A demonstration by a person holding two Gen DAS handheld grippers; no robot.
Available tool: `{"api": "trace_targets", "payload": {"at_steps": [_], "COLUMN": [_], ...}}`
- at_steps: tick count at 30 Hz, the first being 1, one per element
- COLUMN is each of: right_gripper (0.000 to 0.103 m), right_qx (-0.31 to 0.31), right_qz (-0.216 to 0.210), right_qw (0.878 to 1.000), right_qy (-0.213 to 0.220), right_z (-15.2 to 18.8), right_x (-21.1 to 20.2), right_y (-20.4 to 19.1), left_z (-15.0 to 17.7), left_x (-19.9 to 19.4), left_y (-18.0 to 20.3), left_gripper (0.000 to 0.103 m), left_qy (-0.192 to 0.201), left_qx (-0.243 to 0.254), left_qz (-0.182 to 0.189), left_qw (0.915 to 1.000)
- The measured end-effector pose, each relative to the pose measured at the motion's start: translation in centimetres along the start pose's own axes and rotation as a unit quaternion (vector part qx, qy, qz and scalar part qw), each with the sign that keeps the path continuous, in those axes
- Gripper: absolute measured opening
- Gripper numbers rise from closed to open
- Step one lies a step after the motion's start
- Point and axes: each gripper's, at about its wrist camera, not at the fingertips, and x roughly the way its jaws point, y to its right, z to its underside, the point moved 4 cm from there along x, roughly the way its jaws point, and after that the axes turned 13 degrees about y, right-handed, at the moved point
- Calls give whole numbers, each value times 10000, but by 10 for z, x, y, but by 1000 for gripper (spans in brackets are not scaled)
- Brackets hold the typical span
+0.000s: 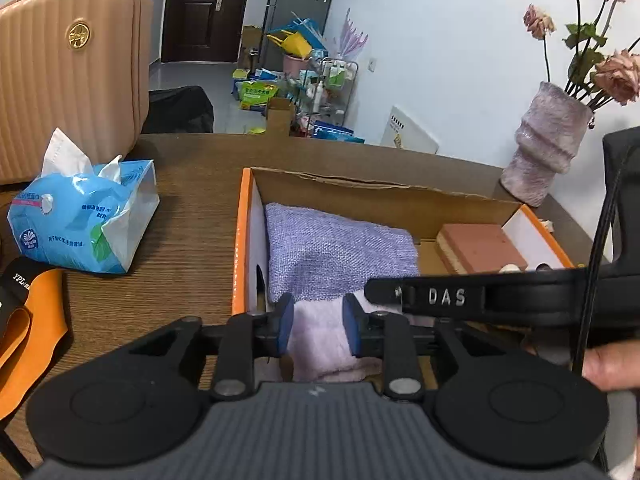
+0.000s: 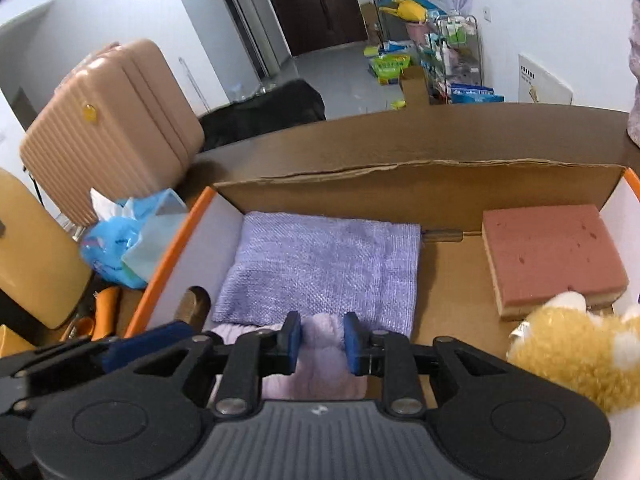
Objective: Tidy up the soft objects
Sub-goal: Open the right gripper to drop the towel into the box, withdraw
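Nearest in both wrist views is a pale pink towel (image 1: 324, 340), lying in the near left part of the box (image 1: 240, 240) with its far edge against the purple cloth (image 1: 336, 252). The left gripper (image 1: 318, 326) has its fingers parted a little with the towel showing between them; whether the pads still press on it cannot be told. The same holds for the right gripper (image 2: 322, 340) over the towel (image 2: 320, 360).

The step in hand looks like laying the towel down beside the cloth. To do it well, I would let both sides go together, low and level, so the fold stays flat and does not ride up over the cloth, then lift straight out.

Only the right view shows the plush toy (image 2: 580, 344) at 4 o'clock and the whole sponge (image 2: 552, 256) at 2 o'clock. Only the left view shows the vase (image 1: 544, 148) at 1 o'clock and the full tissue pack (image 1: 80, 216) at 10 o'clock.
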Motion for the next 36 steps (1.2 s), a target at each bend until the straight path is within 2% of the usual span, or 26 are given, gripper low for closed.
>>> {"api": "trace_targets", "payload": {"at_steps": [4,7,12,16,18,22,26,29,33,36], "right_gripper": [40,40,47,51,52,53,56,61,63,75], "right_qx": [-327,-370,-522,-688,-799,-828,-857,-1013,-1125,-1175], "right_qz": [167,98,168,308,455,621,522,387,169,-5], "right_qw": [9991,9987,9949,9894,9863,9824,9799,9726,9643,9538], "right_qy": [204,341,843,1239,1372,1552,1723,2054,2391,2763], "right_z": [-6,-16,-39,-45,-43,-31,-10,21,67,107], "right_x": [-12,-37,-114,-192,-228,-286,-325,-355,-394,-423], "right_y": [-6,-5,0,16,26,42,41,36,23,11], "left_z": [-5,-19,-42,-46,-45,-43,-21,8,53,94], "left_x": [-15,-39,-108,-176,-208,-254,-289,-315,-353,-379], "left_y": [0,0,0,-2,3,23,35,40,52,64], "left_gripper": [38,41,62,68,75,79,82,82,85,89], "left_qy": [77,197,610,805,949,1161,1297,1412,1989,2267], "left_qx": [77,86,250,170,254,443,332,305,494,642], "left_qz": [-94,-139,-333,-389,-417,-361,-81,-104,-421,-511], "left_qw": [9999,9997,9973,9959,9943,9916,9910,9895,9779,9705]}}
